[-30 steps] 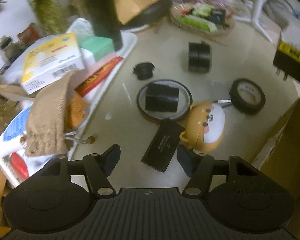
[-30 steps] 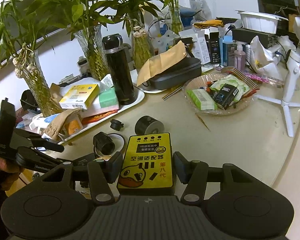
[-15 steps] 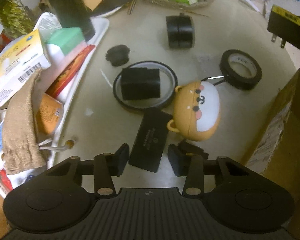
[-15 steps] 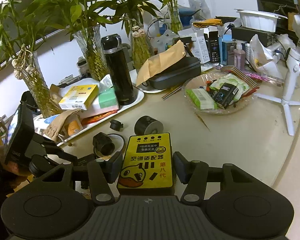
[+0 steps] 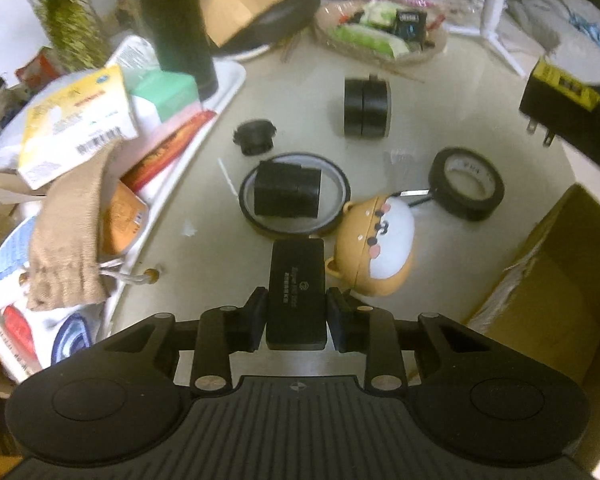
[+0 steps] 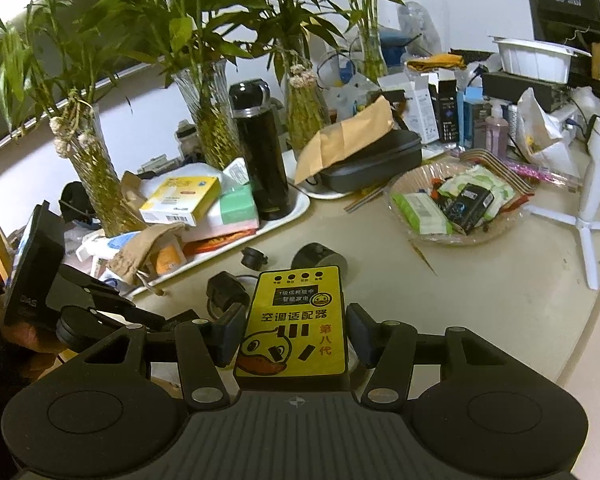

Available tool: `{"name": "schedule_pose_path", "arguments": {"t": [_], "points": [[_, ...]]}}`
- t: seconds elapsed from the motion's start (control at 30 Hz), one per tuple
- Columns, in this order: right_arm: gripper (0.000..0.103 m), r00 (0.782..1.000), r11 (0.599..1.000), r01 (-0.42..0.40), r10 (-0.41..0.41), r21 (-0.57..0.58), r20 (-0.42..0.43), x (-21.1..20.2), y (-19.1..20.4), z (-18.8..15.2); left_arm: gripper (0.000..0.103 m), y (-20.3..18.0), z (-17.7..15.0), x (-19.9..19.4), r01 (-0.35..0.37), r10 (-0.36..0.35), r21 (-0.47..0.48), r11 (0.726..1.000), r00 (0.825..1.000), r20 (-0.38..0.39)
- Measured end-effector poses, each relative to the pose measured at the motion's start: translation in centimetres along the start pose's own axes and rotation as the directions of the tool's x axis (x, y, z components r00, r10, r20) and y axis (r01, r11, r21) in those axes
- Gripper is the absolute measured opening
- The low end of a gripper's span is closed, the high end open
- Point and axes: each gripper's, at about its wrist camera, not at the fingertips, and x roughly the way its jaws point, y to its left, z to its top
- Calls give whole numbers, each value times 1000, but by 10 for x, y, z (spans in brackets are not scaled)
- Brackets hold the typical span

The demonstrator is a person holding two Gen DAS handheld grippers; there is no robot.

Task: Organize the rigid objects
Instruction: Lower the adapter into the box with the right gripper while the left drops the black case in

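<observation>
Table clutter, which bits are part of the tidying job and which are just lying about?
In the job:
- flat black box, clamped in the left hand-held gripper
- yellow plug adapter, clamped in the right hand-held gripper
- bear-shaped case
- tape roll

Lying about:
- black flask
- snack basket
- bamboo vases

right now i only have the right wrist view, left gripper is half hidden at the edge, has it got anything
Observer: Yes. The left gripper has just closed on a flat black box; its pads press both long sides.
Operator: anything close to it
Observer: A bear-shaped case lies just beside the box's far end, with a black tape roll beyond it.
Operator: where could it go
Observer: A cardboard box stands open-sided on the gripper's right. In your view, the right gripper holds the yellow adapter.
</observation>
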Motion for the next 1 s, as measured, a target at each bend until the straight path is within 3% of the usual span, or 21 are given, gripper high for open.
{"name": "schedule_pose_path", "arguments": {"t": [0.47, 1.0], "points": [[58, 999, 1000, -8, 9, 30, -37, -18, 15, -24, 31, -27, -18, -61, 49, -27, -151, 987, 989, 148], [58, 988, 999, 45, -41, 22, -149, -22, 33, -58, 31, -61, -58, -66, 117, -84, -266, 957, 988, 132]]}}
